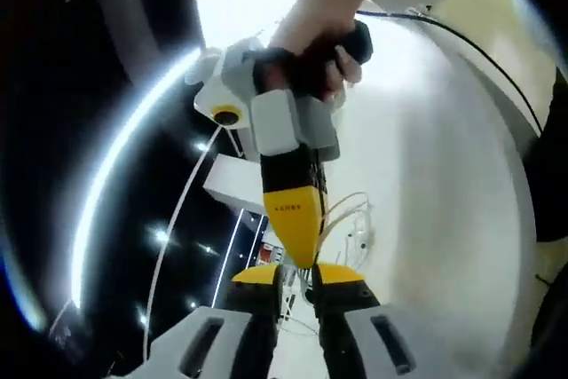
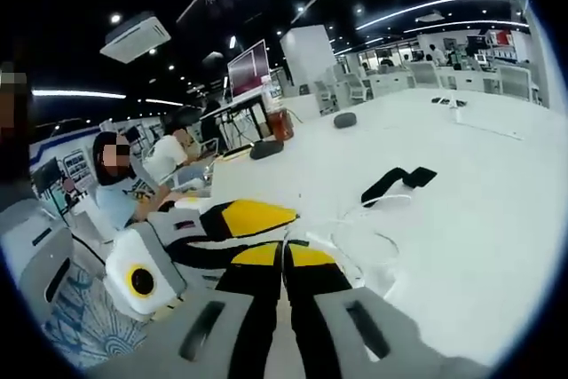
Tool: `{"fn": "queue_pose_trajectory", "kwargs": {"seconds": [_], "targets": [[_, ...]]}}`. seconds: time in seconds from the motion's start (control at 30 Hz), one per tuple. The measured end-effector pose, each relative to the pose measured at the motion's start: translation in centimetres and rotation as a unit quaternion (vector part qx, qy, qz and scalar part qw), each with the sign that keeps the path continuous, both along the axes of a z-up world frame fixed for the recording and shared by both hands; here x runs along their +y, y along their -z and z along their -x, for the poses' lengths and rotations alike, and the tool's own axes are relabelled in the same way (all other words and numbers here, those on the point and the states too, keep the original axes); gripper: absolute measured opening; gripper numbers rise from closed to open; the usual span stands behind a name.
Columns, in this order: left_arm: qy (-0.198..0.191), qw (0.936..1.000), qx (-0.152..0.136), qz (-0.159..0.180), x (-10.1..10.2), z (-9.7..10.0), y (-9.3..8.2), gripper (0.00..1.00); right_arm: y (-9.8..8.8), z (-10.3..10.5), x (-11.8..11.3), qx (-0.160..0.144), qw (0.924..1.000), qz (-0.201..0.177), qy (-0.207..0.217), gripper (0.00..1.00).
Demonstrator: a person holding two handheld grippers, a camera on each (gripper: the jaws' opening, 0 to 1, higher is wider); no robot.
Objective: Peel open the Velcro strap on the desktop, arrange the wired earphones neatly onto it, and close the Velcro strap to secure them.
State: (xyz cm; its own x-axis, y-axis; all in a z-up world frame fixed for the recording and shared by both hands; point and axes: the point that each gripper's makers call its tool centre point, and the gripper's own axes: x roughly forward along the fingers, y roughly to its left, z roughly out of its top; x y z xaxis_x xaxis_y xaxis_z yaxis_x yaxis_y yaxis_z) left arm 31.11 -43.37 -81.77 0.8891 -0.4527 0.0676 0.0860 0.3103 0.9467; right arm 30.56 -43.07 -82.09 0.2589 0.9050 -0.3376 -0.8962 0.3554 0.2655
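The black Velcro strap lies bent on the white desktop, right of and beyond my right gripper. The white earphone cable loops loosely between the strap and my right gripper, whose yellow-tipped jaws are closed with the cable starting right at their tips. My left gripper comes in from the left, its tip close beside the right one. In the left gripper view my left gripper stands with a narrow gap between its jaws. The hand-held right gripper points down at that gap, and cable loops hang beside it.
Farther back on the desk stand a dark round object, another dark object and a brown bottle. Two seated people are at the left. More desks and chairs fill the room behind.
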Motion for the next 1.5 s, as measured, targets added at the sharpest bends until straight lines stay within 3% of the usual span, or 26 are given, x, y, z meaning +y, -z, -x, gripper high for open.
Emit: {"fn": "queue_pose_trajectory", "kwargs": {"seconds": [0.13, 0.33, 0.4, 0.47, 0.57, 0.67, 0.7, 0.77, 1.1, 1.37, 1.5], "targets": [[-0.001, 0.9999, 0.001, -0.014, -0.1, 0.0, 0.3, 0.10, 0.0, 0.0, -0.1, 0.001, 1.0000, 0.002, -0.001, 0.04], [0.005, 1.0000, 0.006, 0.006, 0.1, 0.2, 0.3, 0.08, -0.1, 0.3, -0.1, -0.004, 0.9999, 0.000, -0.009, 0.06], [0.003, 0.9999, 0.003, 0.012, 0.4, 0.3, 0.2, 0.08, -0.7, 0.2, -0.4, -0.016, 0.9998, -0.008, -0.013, 0.08], [-0.002, 0.9998, 0.005, 0.020, 0.9, 0.4, 0.2, 0.08, -2.4, -0.7, -1.3, -0.043, 0.9988, -0.023, -0.007, 0.09], [-0.005, 0.9993, 0.003, 0.038, 1.4, 0.5, 0.1, 0.08, -3.6, -2.4, -2.6, -0.056, 0.9982, -0.022, 0.001, 0.09], [-0.005, 0.9980, -0.003, 0.063, 1.8, 0.7, -0.2, 0.07, -2.5, -4.3, -3.4, -0.082, 0.9962, 0.027, 0.009, 0.10], [-0.006, 0.9973, -0.003, 0.073, 2.0, 0.8, -0.3, 0.07, -2.0, -4.5, -3.2, -0.096, 0.9945, 0.042, 0.001, 0.10], [-0.006, 0.9960, -0.001, 0.089, 2.2, 0.8, -0.4, 0.07, -0.7, -3.9, -2.4, -0.094, 0.9934, 0.060, -0.027, 0.10], [-0.008, 0.9947, -0.001, 0.103, 3.0, 0.8, -0.6, 0.07, 2.2, -2.1, 0.7, -0.121, 0.9829, 0.101, -0.095, 0.10], [-0.013, 0.9944, -0.009, 0.105, 3.5, 0.9, -0.8, 0.07, 3.3, -2.2, 1.2, -0.156, 0.9720, 0.141, -0.105, 0.08], [-0.014, 0.9943, -0.012, 0.105, 3.6, 1.0, -0.8, 0.07, 3.1, -2.0, 1.2, -0.158, 0.9715, 0.139, -0.110, 0.07]]}}
